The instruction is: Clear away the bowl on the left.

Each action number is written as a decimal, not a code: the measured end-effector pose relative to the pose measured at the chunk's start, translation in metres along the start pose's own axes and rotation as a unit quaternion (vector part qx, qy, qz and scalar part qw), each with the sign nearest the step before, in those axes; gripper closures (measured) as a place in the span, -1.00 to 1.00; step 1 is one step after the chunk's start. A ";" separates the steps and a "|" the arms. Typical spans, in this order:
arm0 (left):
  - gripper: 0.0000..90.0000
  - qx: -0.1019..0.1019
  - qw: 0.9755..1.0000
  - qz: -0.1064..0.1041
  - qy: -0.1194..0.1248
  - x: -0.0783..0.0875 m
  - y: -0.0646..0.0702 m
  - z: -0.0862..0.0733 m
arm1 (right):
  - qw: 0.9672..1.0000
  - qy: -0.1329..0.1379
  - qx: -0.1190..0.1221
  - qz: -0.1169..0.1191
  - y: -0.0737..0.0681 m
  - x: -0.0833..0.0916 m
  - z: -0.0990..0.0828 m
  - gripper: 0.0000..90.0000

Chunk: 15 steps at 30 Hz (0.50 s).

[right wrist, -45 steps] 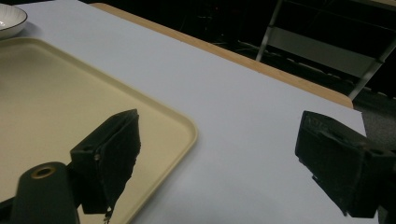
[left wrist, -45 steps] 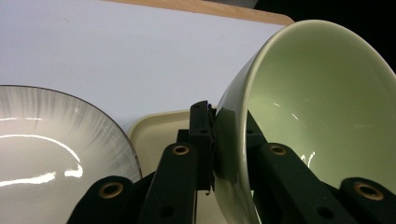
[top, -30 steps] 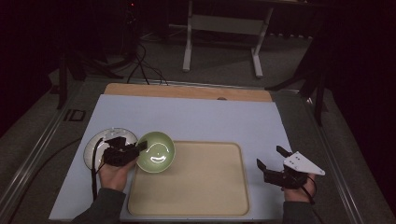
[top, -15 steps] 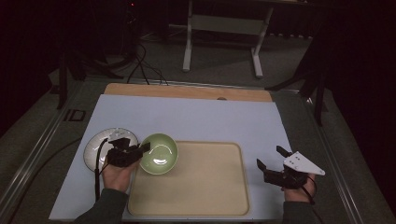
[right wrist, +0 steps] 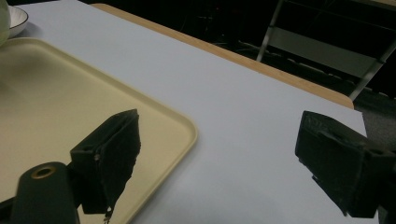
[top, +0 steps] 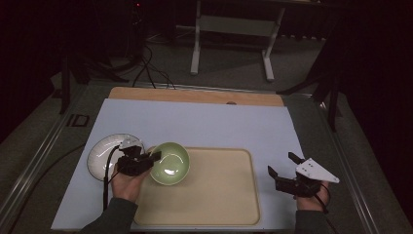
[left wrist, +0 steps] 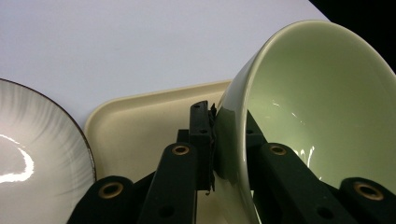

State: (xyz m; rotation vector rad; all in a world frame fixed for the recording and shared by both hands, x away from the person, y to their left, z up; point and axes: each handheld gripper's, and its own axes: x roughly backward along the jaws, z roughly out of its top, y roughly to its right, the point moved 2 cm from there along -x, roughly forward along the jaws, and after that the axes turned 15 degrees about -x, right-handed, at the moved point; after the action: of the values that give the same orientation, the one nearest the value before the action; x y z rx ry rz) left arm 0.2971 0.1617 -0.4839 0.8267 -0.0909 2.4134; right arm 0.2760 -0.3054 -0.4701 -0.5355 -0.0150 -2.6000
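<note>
We see the left gripper (top: 146, 161) with its jaws clamped on the wall of the green bowl (top: 169, 163): in the left gripper view one jaw sits outside the wall, the other inside it, and the bowl (left wrist: 303, 112) tilts, its far rim cut off by the frame edge. The bowl's underside is hidden, so we cannot tell whether it touches the cream tray (top: 219, 195) beyond the jaws. Just beside the outer jaw lies the white plate (left wrist: 37, 158), cropped at the frame's left and bottom. The right gripper (top: 285, 171) has its jaws wide apart with nothing between them; between and ahead of them we see bare surface (right wrist: 243, 121), with the tray's corner (right wrist: 184, 128) behind the left-hand jaw.
</note>
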 end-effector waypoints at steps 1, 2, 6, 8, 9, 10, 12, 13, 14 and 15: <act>0.84 0.001 1.000 0.000 0.000 -0.001 0.001 0.000 | 1.000 0.000 0.000 0.000 0.000 0.000 0.000 -0.70; 0.84 -0.001 1.000 -0.001 -0.003 -0.002 0.002 0.000 | 1.000 -0.001 0.001 -0.001 0.000 0.000 0.000 -0.70; 0.84 -0.003 1.000 -0.006 -0.007 -0.005 0.005 -0.001 | 1.000 -0.001 0.001 -0.001 -0.001 0.000 0.000 -0.70; 0.83 -0.005 1.000 -0.008 -0.011 -0.007 0.006 -0.002 | 1.000 -0.001 0.001 -0.001 -0.001 0.000 0.000 -0.70; 0.84 -0.006 1.000 -0.008 -0.012 -0.008 0.007 -0.002 | 1.000 -0.001 0.001 -0.001 -0.001 0.000 0.000 -0.70; 0.83 -0.007 1.000 -0.009 -0.014 -0.009 0.007 -0.002 | 1.000 -0.001 0.001 -0.001 -0.001 0.000 0.000 -0.70; 0.83 -0.008 1.000 -0.009 -0.016 -0.010 0.008 -0.002 | 1.000 -0.001 0.001 -0.001 -0.001 0.000 0.000 -0.70; 0.83 -0.009 1.000 -0.009 -0.017 -0.011 0.009 -0.003 | 1.000 -0.001 0.000 -0.001 -0.001 0.001 0.000 -0.70; 0.83 -0.008 1.000 -0.010 -0.017 -0.012 0.009 -0.003 | 1.000 -0.001 0.000 -0.001 -0.001 0.001 0.000 -0.70; 0.83 -0.009 1.000 -0.010 -0.018 -0.012 0.010 -0.003 | 1.000 0.000 0.000 -0.001 -0.001 0.001 0.000 -0.70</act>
State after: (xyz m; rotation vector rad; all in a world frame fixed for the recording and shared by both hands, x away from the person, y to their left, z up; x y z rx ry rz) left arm 0.2981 0.1480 -0.4924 0.8595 -0.1180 2.3759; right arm 0.2750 -0.3052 -0.4699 -0.5370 -0.0149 -2.6015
